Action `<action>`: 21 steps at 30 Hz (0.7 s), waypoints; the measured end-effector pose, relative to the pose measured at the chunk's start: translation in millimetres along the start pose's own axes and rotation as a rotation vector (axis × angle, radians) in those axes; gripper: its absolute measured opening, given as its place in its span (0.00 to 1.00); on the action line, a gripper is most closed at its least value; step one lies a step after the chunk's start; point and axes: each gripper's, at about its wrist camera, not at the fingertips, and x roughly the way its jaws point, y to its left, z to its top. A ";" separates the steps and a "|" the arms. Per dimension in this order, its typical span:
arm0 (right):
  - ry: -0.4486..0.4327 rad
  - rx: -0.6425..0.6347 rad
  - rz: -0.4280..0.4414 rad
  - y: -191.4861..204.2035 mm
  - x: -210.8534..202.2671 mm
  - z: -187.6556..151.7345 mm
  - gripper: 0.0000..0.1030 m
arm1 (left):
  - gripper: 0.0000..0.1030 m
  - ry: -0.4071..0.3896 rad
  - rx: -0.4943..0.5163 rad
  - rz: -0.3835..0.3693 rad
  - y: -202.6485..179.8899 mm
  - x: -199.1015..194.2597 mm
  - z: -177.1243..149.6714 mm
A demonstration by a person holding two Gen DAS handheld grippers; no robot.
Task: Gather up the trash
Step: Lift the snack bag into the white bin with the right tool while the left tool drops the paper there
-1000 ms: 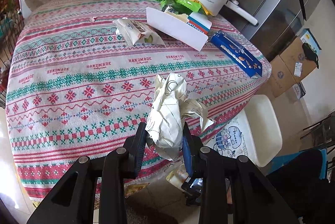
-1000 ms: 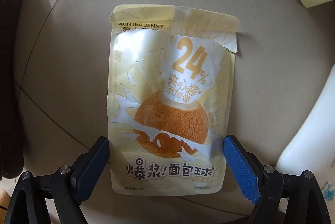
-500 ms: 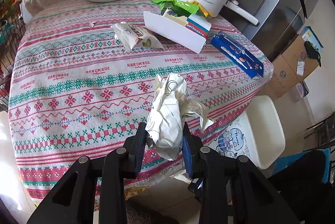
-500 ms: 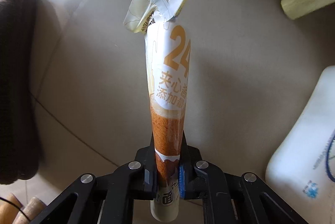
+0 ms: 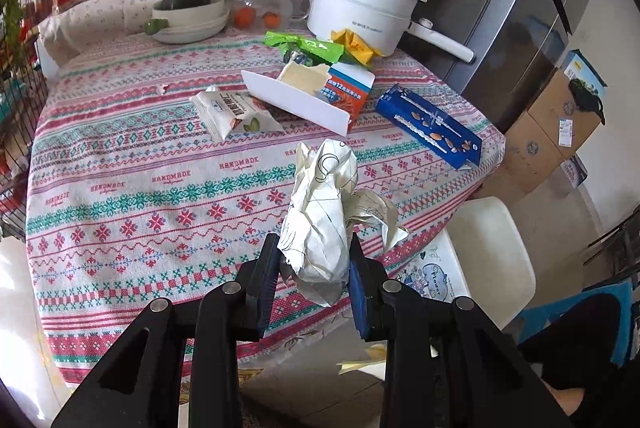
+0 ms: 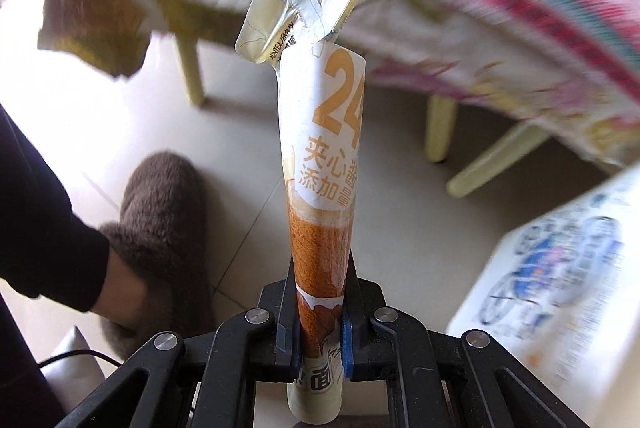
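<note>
Snack bag (image 6: 320,164): squeezed narrow in the right gripper (image 6: 318,324), above the floor beside the table (image 5: 132,188); reads "24", "AUNTEA JENNY".
Paper wad (image 5: 320,224): clamped in the left gripper (image 5: 314,280), over the table's near edge.
Tablecloth (image 5: 168,164): "HANDMADE".

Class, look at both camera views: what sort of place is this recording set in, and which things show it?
Most likely a home kitchen or dining area: a table under a patterned tablecloth, a white electric pot, a steel fridge, and a slippered foot on the tiled floor.
</note>
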 end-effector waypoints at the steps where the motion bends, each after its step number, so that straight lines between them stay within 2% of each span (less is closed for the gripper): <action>1: -0.021 0.027 -0.020 -3.1 -12.0 0.7 0.11 | 0.32 -0.002 0.011 -0.002 -5.2 -0.8 -0.4; 5: -0.113 0.165 -0.076 -31.0 -53.1 11.3 0.11 | 0.32 -0.008 0.062 -0.015 -28.4 -3.0 -2.5; 9: -0.193 0.269 -0.130 -62.2 -96.5 5.2 0.11 | 0.32 -0.016 0.107 -0.032 -52.4 -1.3 -3.3; 10: -0.212 0.293 -0.144 -60.9 -108.7 15.8 0.11 | 0.32 -0.015 0.122 -0.036 -59.4 -0.3 -3.9; 14: -0.264 0.402 -0.210 -85.6 -132.8 1.9 0.12 | 0.32 -0.004 0.193 -0.060 -93.7 8.7 -10.1; 21: -0.288 0.581 -0.296 -138.5 -158.8 -36.2 0.12 | 0.32 0.041 0.333 -0.146 -168.7 36.5 -23.5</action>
